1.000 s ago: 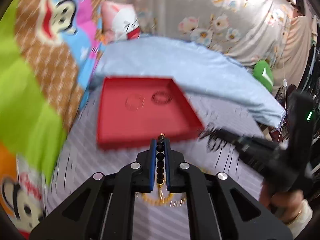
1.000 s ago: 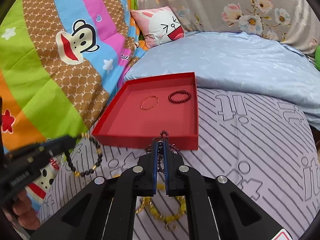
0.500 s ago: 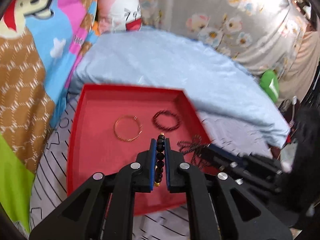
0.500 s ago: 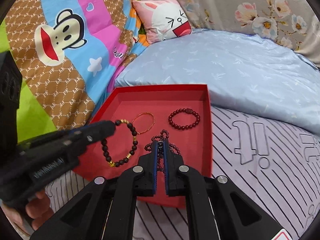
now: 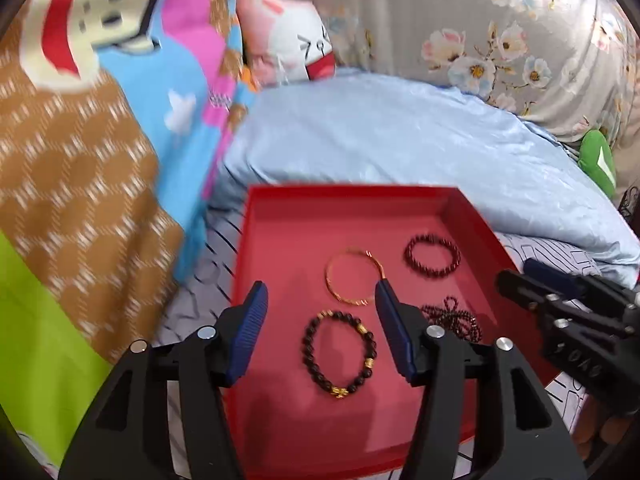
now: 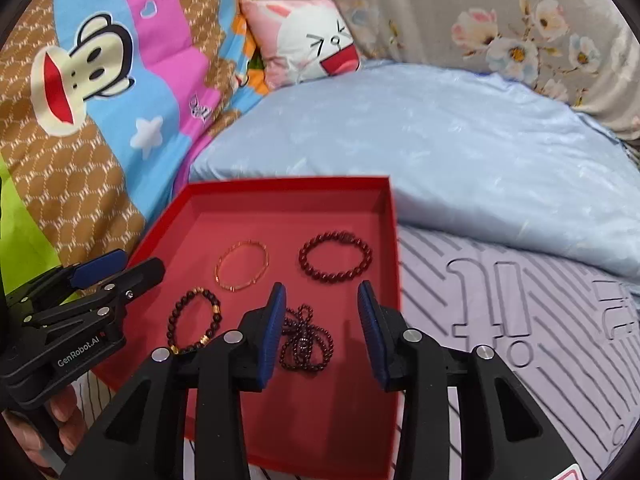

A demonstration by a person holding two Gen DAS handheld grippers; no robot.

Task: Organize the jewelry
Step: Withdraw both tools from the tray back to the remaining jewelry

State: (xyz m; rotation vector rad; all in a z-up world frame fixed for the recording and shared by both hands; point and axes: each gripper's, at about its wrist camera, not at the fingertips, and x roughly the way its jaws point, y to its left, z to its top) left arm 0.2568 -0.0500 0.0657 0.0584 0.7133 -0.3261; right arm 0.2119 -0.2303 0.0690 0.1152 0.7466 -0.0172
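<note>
A red tray [image 5: 280,216] [image 6: 384,208] lies on the bed and holds several pieces of jewelry. A dark bead bracelet with gold beads [image 5: 340,354] [image 6: 194,320] lies flat on the tray floor under my left gripper [image 5: 320,308], whose jaws are opening and touch nothing. A bundled dark red bead strand [image 6: 306,338] [image 5: 454,320] rests on the tray below my right gripper [image 6: 322,304], whose jaws are also opening, free of it. Farther back lie a thin gold bangle [image 5: 354,276] [image 6: 242,266] and a dark red bead bracelet [image 5: 432,256] [image 6: 336,256].
A pale blue duvet [image 6: 440,140] bulges just behind the tray. A cartoon monkey blanket [image 6: 80,100] rises on the left, with a pink cartoon pillow [image 6: 308,44] at the back. Striped lilac sheet [image 6: 520,320] stretches to the right of the tray. A hand [image 6: 60,420] holds the left gripper.
Both grippers moved over the tray and went from shut to open. The black and gold bracelet and the dark red strand dropped out of them onto the tray floor.
</note>
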